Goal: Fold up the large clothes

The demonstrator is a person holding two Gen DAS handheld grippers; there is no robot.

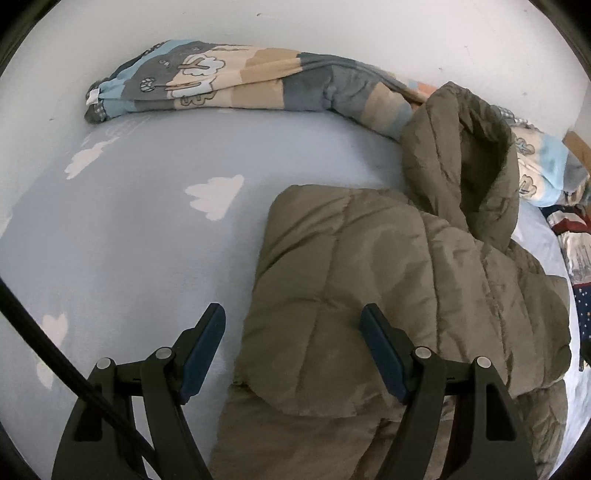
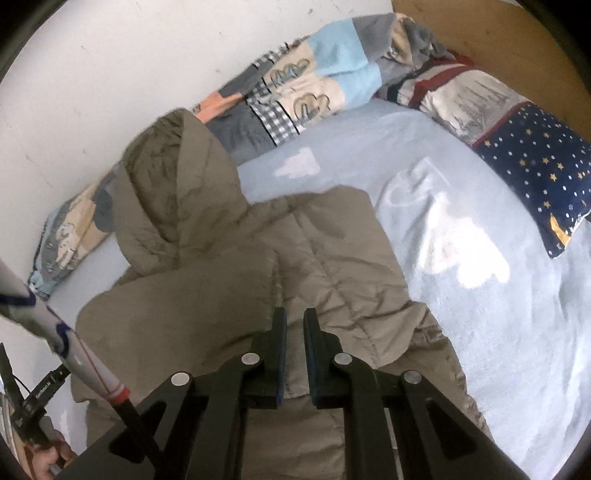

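Bed (image 1: 129, 240) w/ pale blue sheet, white cloud prints on it. Plain white wall (image 1: 332, 33) right behind, a few small marks. Patchwork blanket (image 1: 221, 81) bunched along the wall edge. Wooden headboard (image 2: 480, 33) at one end, navy star-print pillow (image 2: 535, 166) just beside it. Light soft & even, daylight look, bright patch on sheet.

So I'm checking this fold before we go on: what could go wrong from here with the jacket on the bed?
1. The right gripper looks shut above the puffy olive jacket with no fabric visibly pinched, so it may lift nothing.
2. The open left gripper straddles the folded edge; a shallow bite could slip off the thick padding.
3. The hood stands upright and may flop, undoing the fold.
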